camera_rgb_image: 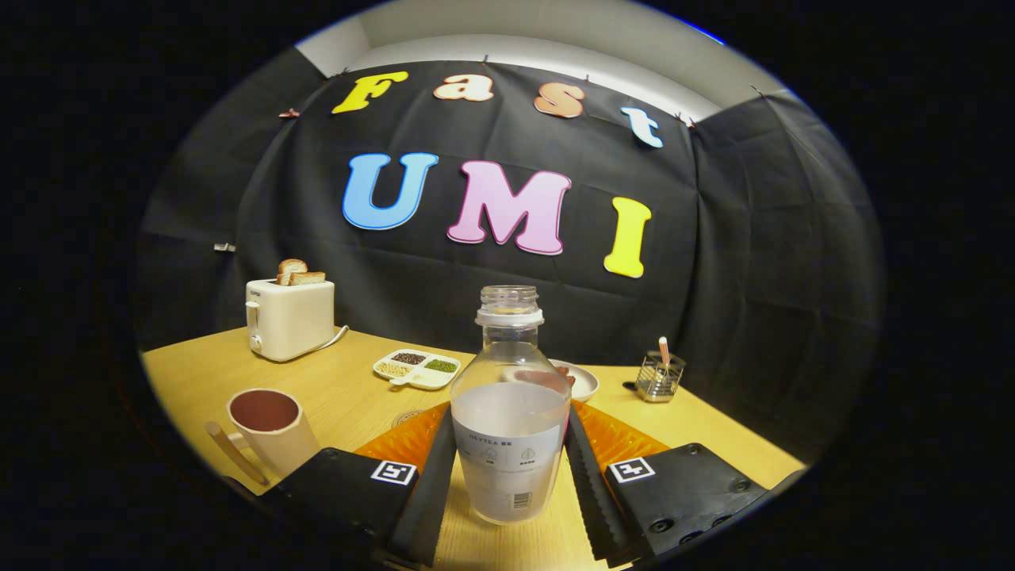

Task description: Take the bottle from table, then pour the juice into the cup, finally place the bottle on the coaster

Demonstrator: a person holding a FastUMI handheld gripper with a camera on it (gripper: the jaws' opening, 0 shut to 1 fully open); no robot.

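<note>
A clear bottle [510,412] with no cap stands upright between my fingers, holding whitish juice up to about half its height. My gripper [510,416] is shut on the bottle, with the left finger [434,484] and the right finger [591,484] pressing its sides near the label. A beige cup [270,432] with a dark red inside and a handle stands on the wooden table [349,396] to the left of the left finger. A small round patterned disc, probably the coaster [408,415], peeks out just beyond the left finger, mostly hidden.
At the back left stands a white toaster [289,317] with bread slices in it. A divided white dish [418,369] of grains sits behind the bottle. A small bowl [583,381] and a wire holder [660,377] stand at the back right.
</note>
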